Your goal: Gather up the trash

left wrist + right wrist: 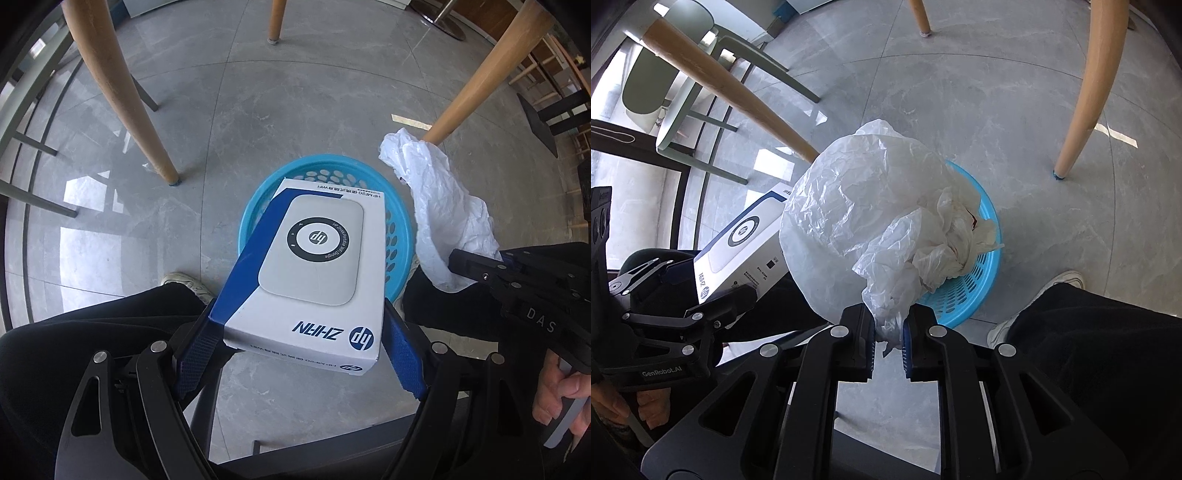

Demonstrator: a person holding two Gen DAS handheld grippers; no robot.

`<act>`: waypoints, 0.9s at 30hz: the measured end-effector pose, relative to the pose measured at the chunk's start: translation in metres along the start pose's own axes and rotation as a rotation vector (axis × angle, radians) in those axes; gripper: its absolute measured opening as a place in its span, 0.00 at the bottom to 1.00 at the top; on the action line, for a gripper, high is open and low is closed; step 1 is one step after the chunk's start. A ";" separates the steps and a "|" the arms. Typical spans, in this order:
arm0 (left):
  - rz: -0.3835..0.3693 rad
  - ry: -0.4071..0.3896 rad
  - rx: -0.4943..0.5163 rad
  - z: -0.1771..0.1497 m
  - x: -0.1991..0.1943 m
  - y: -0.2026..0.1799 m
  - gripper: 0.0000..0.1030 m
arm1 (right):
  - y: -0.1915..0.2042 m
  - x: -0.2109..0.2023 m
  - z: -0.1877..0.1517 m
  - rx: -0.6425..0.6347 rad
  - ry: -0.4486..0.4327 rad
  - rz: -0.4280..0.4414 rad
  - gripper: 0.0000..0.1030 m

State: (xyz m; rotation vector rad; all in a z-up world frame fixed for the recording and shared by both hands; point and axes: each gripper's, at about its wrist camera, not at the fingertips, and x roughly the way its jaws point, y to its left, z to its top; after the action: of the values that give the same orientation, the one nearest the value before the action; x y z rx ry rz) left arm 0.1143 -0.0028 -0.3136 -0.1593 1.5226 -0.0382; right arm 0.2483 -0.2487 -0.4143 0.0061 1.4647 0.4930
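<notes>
Left claw [301, 354]: closed on the near end of the box [310, 266], blue pads pressed against its two long sides. Box held flat, printed face up, at lower centre of the left wrist frame, far end reaching over the basket [397, 236]. Basket: blue, perforated, round, standing on the grey tiled floor [221, 110] directly behind and below the box.

Right claw [889, 341]: closed on a bunched neck of the white plastic bag [849, 214], pinched between the two blue pads at lower centre of the right wrist frame. Bag billowing upward into mid-frame, covering the left part of the basket [982, 273]. More crumpled white plastic lying inside the basket, right of centre.

In the left wrist frame, right claw [480, 273] at right edge, bag [436, 206] rising from it, beside the basket rim. In the right wrist frame, left claw [713, 299] at lower left, box [738, 243] angled toward mid-frame, just beside the bag.

Wooden table legs [118, 88] at upper left and upper right of both frames. Dark trousers and a white shoe [1034, 306] at the lower edge, near the basket.
</notes>
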 end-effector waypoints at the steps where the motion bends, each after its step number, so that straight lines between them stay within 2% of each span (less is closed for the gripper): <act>1: -0.005 0.002 0.004 0.002 0.001 0.000 0.84 | 0.001 0.001 0.001 0.002 0.002 -0.004 0.32; 2: -0.002 0.007 0.005 0.003 0.003 0.000 0.88 | 0.000 0.003 0.002 0.004 0.005 0.001 0.41; 3: 0.002 0.007 0.007 0.003 0.004 -0.001 0.91 | 0.000 0.005 0.002 0.007 0.010 0.007 0.42; 13: -0.023 -0.023 -0.032 0.000 -0.007 0.007 0.91 | -0.005 0.004 -0.002 0.013 0.007 0.002 0.42; 19: -0.033 -0.107 -0.002 -0.007 -0.029 0.005 0.91 | 0.000 -0.017 -0.005 -0.022 -0.049 -0.019 0.46; 27: -0.026 -0.240 0.092 -0.027 -0.062 -0.007 0.91 | 0.010 -0.057 -0.022 -0.085 -0.140 -0.047 0.54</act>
State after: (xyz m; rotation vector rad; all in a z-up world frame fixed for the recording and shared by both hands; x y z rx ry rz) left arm 0.0849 -0.0037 -0.2520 -0.1062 1.2772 -0.1060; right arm 0.2232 -0.2646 -0.3606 -0.0597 1.3039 0.5062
